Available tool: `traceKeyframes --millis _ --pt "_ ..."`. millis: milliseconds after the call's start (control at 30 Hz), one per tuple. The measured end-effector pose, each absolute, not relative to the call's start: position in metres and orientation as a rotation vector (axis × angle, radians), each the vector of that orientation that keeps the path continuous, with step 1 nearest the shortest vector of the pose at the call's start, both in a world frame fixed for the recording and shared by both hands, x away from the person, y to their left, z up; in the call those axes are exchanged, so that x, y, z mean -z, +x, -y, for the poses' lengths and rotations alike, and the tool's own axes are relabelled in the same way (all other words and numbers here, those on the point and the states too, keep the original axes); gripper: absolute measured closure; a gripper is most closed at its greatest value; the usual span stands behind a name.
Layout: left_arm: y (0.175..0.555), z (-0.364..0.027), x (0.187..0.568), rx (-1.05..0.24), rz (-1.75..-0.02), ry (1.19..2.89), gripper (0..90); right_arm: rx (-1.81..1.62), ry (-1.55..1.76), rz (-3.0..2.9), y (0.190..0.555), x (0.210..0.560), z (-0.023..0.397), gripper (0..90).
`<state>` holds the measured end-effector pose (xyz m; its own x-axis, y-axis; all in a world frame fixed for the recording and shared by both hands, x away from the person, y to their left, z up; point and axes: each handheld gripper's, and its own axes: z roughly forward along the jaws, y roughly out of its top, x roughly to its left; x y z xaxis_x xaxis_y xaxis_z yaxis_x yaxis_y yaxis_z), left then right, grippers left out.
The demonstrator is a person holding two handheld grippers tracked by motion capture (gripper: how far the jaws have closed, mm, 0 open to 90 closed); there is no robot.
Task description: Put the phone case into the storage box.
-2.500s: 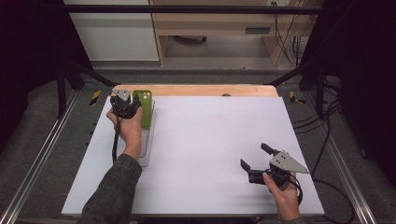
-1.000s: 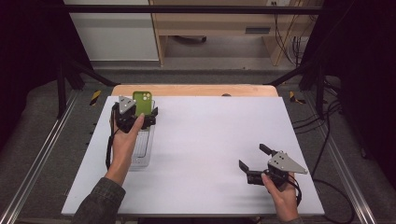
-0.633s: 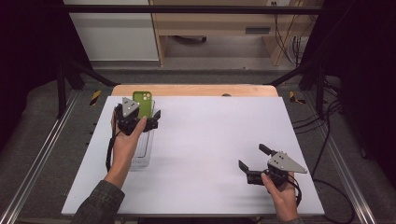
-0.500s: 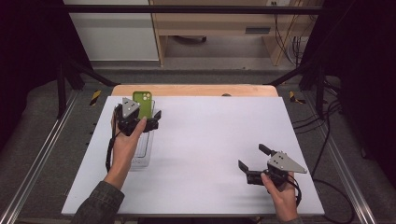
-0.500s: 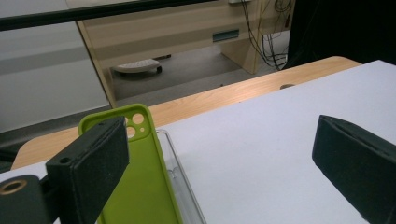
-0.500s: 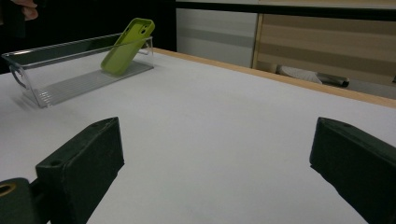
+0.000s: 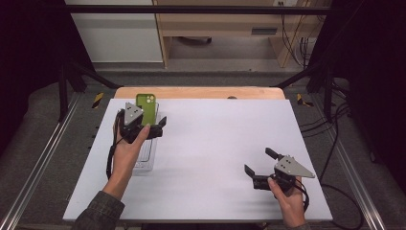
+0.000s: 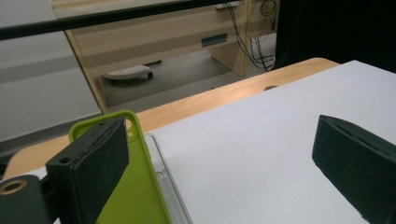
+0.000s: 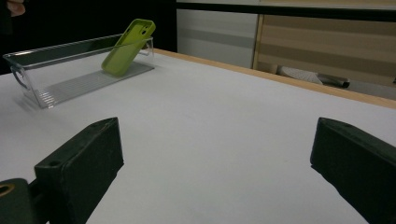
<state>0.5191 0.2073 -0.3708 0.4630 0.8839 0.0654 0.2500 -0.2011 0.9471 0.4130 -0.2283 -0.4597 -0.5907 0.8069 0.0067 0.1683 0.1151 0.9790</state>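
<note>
The left tool (image 7: 152, 127) hangs just beside the green phone case (image 7: 146, 107), its jaws spread wide and gripping nothing. In the left gripper view the case (image 8: 133, 186) sits right behind the tool's left-hand pad, so close that the pad overlaps its face; whether they touch I cannot tell. The other pad stands well off over the bare white tabletop (image 7: 215, 143).

The case is propped in the far end of a clear plastic tray (image 7: 143, 160). The right gripper view shows it best: the case (image 9: 127, 46) leans tilted, its foot on the tray floor and its top, with the camera cutout, resting against the tray's end wall (image 9: 148, 44). Its long axis runs up and away from the person, roughly in line with the tray's length.

The right tool (image 7: 256, 168) rests low at the near right of the tabletop, also wide open and empty, with the whole width of the sheet between it and the case. The left one is plainly the nearer.

To my eye the coming move turns on this: the case lies at the left tool's left pad rather than between the two. To take it, the tool would likely need to shift sideways until the pads straddle the case across its thin faces.
</note>
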Motion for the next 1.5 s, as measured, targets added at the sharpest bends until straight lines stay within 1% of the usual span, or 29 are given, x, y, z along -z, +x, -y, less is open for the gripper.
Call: traceKeyframes --millis 433,867,933,1500 --pt "0.502 -0.222 0.363 -0.785 -0.963 1.656 3.7 -1.51 0.937 -1.852 0.412 0.46 0.228 2.5" --pt "0.487 -0.256 0.355 -0.812 -0.982 1.571 3.6 -1.511 0.938 -1.849 0.412 0.459 0.228 2.5" --pt "0.485 -0.262 0.354 -0.801 -0.985 1.556 3.6 -1.517 0.939 -1.845 0.412 0.459 0.229 2.5" --pt "0.457 -0.296 0.349 -0.813 -0.951 1.529 3.1 -1.517 0.931 -1.848 0.412 0.459 0.229 2.4"
